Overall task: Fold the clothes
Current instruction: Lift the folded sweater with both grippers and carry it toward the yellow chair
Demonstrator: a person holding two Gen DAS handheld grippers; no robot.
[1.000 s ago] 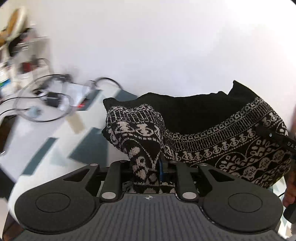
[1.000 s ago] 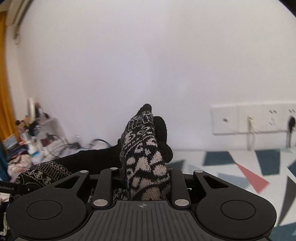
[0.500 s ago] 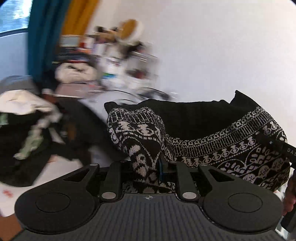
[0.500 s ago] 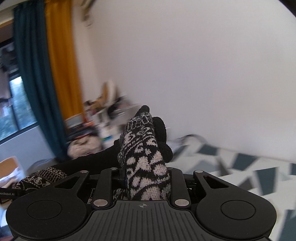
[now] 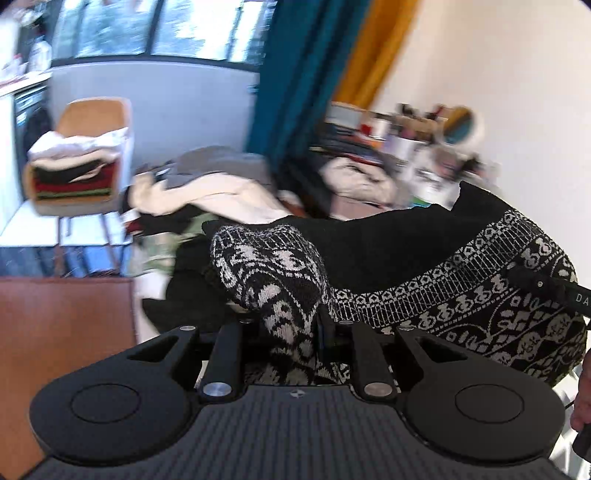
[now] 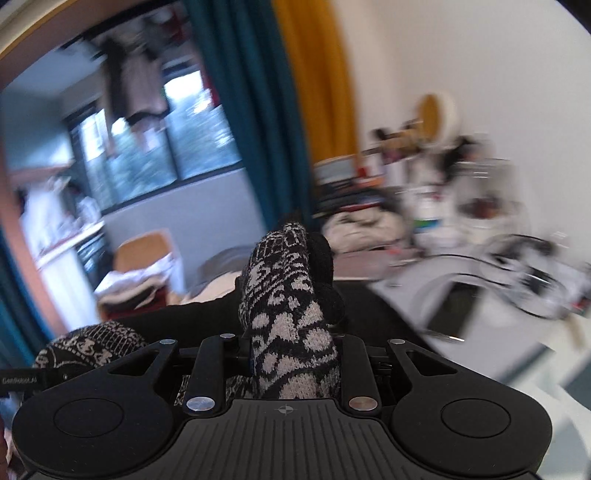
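Both tongs are clenched on the black-and-white patterned sweater (image 5: 424, 266) — we hold one bunched fold in the left tongs (image 5: 295, 343) and another in the right tongs (image 6: 291, 365). Between them the knit hangs stretched across the lower frame, with a chair (image 5: 88, 122) of stacked clothes at upper left.

Daylight pours in from the window (image 5: 147, 33), bright and slightly blown out on the white wall (image 5: 517, 92). Both views show strong motion blur across the background, heavier in the right wrist view. Fisheye bending curves the edges, with dark vignetted corners. The near foreground stays sharp.
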